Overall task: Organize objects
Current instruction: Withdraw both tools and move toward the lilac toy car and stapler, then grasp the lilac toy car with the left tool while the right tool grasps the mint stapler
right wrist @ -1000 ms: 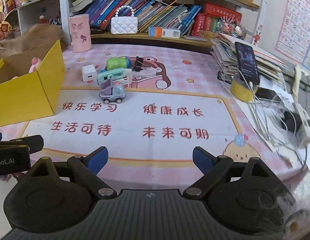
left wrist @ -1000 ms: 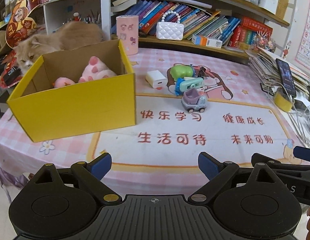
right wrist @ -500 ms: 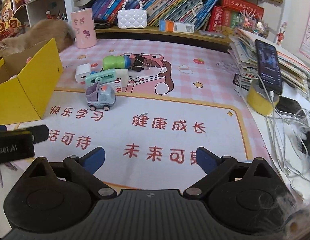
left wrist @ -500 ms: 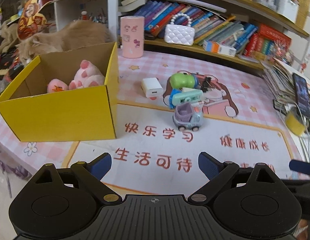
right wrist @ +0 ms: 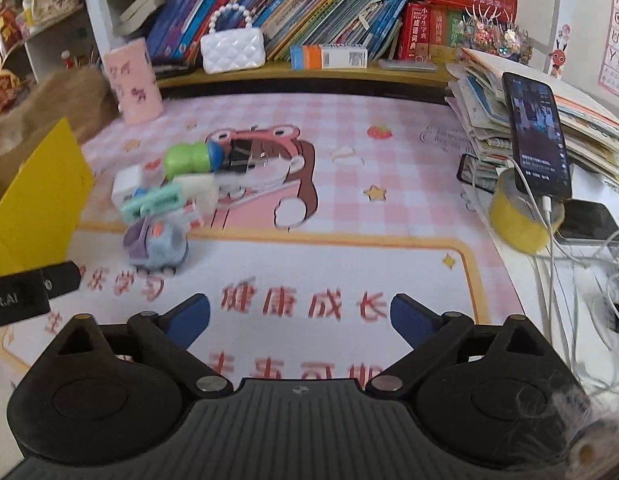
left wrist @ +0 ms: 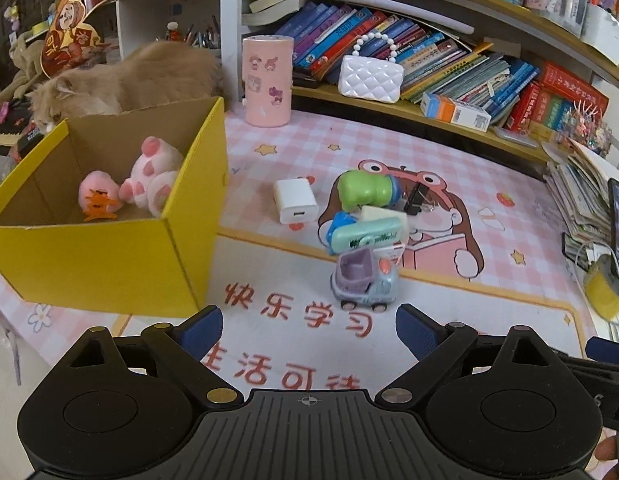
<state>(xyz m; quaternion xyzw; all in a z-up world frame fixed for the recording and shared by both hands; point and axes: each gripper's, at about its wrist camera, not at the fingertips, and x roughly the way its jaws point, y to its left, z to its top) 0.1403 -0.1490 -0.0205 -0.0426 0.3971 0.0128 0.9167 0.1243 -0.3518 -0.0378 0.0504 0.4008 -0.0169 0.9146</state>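
Observation:
A small pile of toys lies mid-mat: a purple-blue toy truck [left wrist: 363, 282], a mint stapler-like toy [left wrist: 365, 236], a green toy [left wrist: 363, 190], a white charger cube [left wrist: 295, 200] and a black binder clip [left wrist: 417, 202]. The truck also shows in the right wrist view [right wrist: 155, 246]. A yellow cardboard box [left wrist: 109, 256] at left holds pink plush toys [left wrist: 149, 178]. My left gripper [left wrist: 309, 334] is open and empty, just short of the truck. My right gripper [right wrist: 299, 320] is open and empty, to the right of the truck.
An orange cat [left wrist: 121, 80] stands behind the box. A pink cylinder [left wrist: 267, 80] and white handbag [left wrist: 369, 78] stand by the bookshelf. A paper stack [right wrist: 549, 120], a phone [right wrist: 537, 132], yellow tape [right wrist: 521, 220] and cables lie at right.
Both grippers have moved forward over the mat toward the toy pile; the truck and toys now look closer. Nothing was taken hold of.

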